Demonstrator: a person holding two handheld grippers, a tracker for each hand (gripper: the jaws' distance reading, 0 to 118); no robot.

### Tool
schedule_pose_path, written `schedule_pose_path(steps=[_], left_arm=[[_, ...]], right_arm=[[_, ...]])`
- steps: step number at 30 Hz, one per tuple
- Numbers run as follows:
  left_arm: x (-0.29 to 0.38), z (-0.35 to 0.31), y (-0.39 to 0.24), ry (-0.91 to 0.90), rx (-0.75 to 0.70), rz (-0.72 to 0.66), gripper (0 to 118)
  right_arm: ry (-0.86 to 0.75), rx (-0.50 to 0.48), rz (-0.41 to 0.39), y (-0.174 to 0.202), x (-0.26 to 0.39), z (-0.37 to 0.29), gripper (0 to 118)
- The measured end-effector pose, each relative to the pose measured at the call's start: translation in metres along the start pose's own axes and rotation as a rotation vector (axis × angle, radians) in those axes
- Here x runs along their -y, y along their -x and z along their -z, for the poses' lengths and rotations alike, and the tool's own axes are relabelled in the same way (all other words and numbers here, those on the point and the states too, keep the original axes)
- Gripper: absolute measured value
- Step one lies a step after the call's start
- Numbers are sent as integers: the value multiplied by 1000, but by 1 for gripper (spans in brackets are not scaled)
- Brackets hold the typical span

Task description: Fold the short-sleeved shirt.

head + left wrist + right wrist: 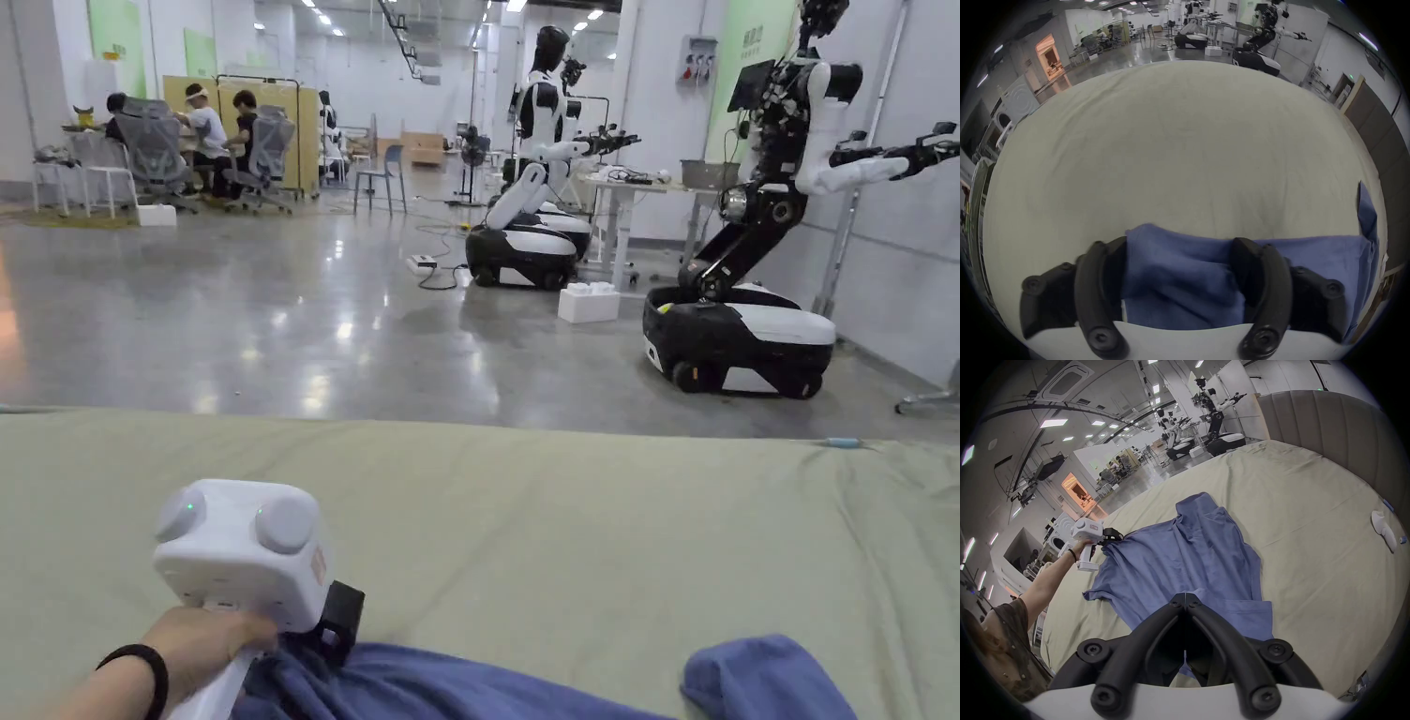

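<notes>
Lying rumpled, soft blue shirt (pixel 1179 562) covers smooth bedsheet (pixel 1301 530).

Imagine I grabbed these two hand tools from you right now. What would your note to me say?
Left gripper: jaws apart, blue shirt bunched between them; whether they pinch it is unclear.
Right gripper: jaws shut, tips over the near part of the shirt; no cloth visibly caught.
Shirt: spread on the green bed sheet, rumpled, one sleeve pointing far, one edge turned over.
Done: no neat fold yet.
Left: flatten it, fold sleeves and sides in, then fold in half.
</notes>
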State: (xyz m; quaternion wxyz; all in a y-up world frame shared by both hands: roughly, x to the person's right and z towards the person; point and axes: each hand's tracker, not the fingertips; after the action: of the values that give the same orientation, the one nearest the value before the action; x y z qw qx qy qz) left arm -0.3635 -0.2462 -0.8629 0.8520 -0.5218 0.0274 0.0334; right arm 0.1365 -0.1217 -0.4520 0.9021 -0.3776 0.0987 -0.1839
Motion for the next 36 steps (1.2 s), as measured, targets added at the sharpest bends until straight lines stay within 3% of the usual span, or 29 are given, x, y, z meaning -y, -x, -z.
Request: schedule_pose_path(steps=[1,2,3,4,7,9,10,11,13,14,19,25,27,28,29,30,32,34,36], left_arm=[[4,-9,-1,-8,4,-14,74],[10,-17,-2,-25,26,8,53],[17,-24,-2,-28,78,30,20],[26,-30,1,-15,140,24,8],[49,-34,6,56,263,-12,7],[64,-33,4,33,228,-7,7],[64,-33,5,-4,226,2,7],[62,-29,6,10,229,-12,7],[65,-25,3,39,234,-86,7],[65,-24,2,43,232,-95,7],[67,-33,-29,8,104,83,7],[64,-31,-43,10,27,141,7],[66,-32,-46,3,17,142,7],[67,-31,-43,-4,12,141,7],[69,-32,-44,-13,6,138,7],[70,-33,-46,-22,-1,135,7],[74,-36,-49,-45,-31,129,7],[77,-45,-54,-64,-59,159,7],[80,-59,-51,-71,-36,162,7]], right_arm=[[4,0,-9,-7,-8,3,2],[10,-2,-23,-6,-13,5,2],[12,2,-38,-5,-18,8,2],[13,19,-65,-3,-26,12,2],[-24,67,-158,-1,-62,33,2],[-89,79,-172,-3,-89,56,2],[-120,63,-160,-6,-104,70,15],[-144,35,-144,-9,-120,86,42],[-124,39,-131,-21,-149,124,109],[-84,55,-125,-27,-161,146,111],[103,279,-85,-60,-187,234,99],[304,341,-58,-77,-172,293,96],[340,353,-129,-67,-166,298,73],[310,422,-221,-57,-163,296,57],[307,407,-285,-48,-162,292,36],[318,352,-307,-43,-164,290,7],[353,401,-296,-31,-165,284,7],[367,364,-287,-27,-166,278,6],[372,295,-229,-25,-165,266,6]])
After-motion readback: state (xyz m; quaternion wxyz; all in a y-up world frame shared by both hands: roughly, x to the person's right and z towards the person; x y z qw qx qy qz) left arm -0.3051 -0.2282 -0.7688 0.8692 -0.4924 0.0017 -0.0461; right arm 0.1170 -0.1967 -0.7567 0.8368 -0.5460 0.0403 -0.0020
